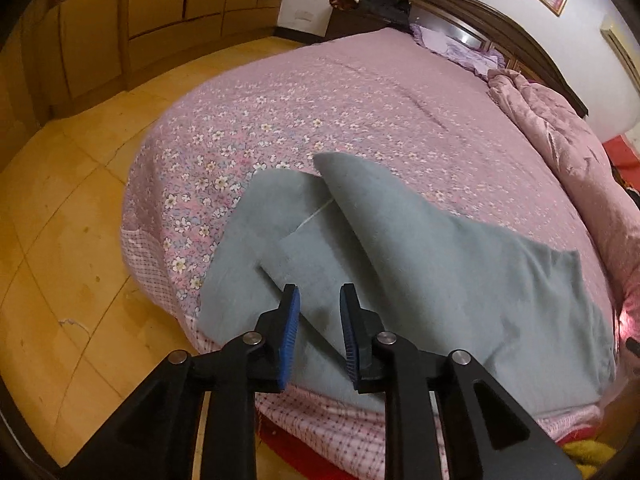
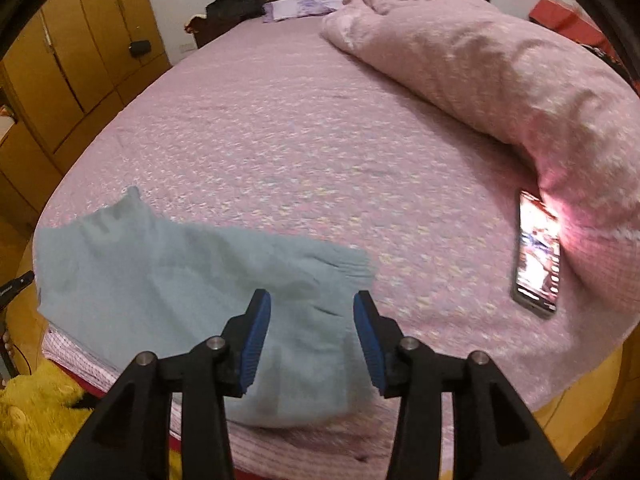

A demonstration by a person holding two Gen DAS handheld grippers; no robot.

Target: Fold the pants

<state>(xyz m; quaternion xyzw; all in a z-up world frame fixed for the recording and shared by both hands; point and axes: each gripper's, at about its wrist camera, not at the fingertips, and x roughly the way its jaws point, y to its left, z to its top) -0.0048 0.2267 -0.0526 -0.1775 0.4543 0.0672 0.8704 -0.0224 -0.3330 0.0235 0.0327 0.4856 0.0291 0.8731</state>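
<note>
Pants (image 1: 420, 280), grey-green and soft, lie at the near edge of the bed (image 1: 360, 100), partly folded, with one leg flap doubled back over the other and part of the cloth draping over the mattress edge. Just above them, the left hand-held gripper (image 1: 319, 336) hangs with its blue pads apart and nothing between them, poised over the lower fold near a pale drawstring (image 1: 316, 212). The right hand-held gripper (image 2: 312, 336) also stands apart and empty, wider than the left, hovering over the ribbed end of the pants in its own view; that picture is blurred, so whether this end is the waistband or a cuff I cannot say for sure. Farther out, a lit phone (image 2: 538, 256) lies on the floral bedspread well to the right, touching or just beside a heaped pink duvet (image 2: 500, 64), and a yellow plush rug (image 2: 36, 416) sits on the floor below the bed's edge. The main risk, as I judge it, is the overhang: a pinch that takes only the top layer could drag the loose fold open, or pull the whole garment off the edge onto the floor. A wide sweep rightward might also nudge the phone.
</note>
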